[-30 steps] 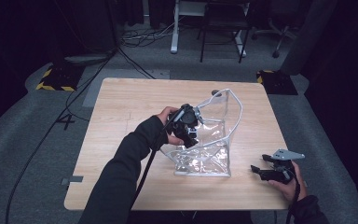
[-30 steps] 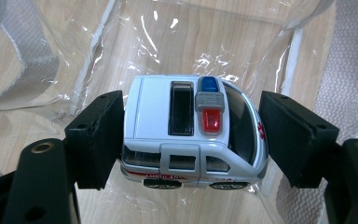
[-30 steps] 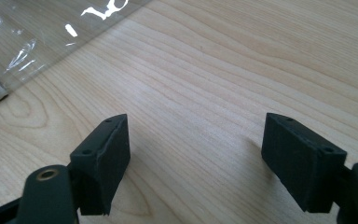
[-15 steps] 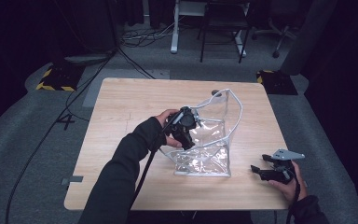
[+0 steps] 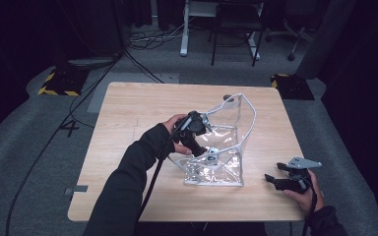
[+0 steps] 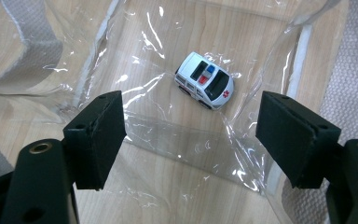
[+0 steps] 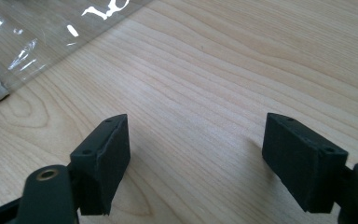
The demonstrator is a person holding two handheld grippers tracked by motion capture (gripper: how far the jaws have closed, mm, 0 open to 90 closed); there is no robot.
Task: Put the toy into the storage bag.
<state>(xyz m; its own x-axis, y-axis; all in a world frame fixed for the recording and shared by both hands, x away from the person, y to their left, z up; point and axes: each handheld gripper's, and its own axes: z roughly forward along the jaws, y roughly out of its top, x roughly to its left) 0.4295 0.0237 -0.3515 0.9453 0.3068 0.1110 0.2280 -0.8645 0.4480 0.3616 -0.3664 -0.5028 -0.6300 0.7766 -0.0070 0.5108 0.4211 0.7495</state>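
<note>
A clear plastic bag (image 5: 229, 140) with a white rim stands open on the wooden table (image 5: 128, 113). A small white toy police car (image 6: 204, 80) with a blue and red roof light lies on the bag's bottom; the high view shows the toy car (image 5: 211, 151) just below the left jaws. My left gripper (image 6: 191, 135) points down into the bag's mouth from the left gripper (image 5: 203, 147) hand. Its jaws have just been opening, stand apart, and hold nothing. My right gripper (image 5: 271, 179) rests low near the table's front right corner, and the right gripper (image 7: 198, 154) is open over bare wood.
The bag's near corner (image 7: 0, 88) lies left of the right gripper. A black cable (image 5: 150, 187) trails from the left gripper along the forearm. Beyond the table are a chair and desk legs (image 5: 234, 34) and floor cables (image 5: 78, 103).
</note>
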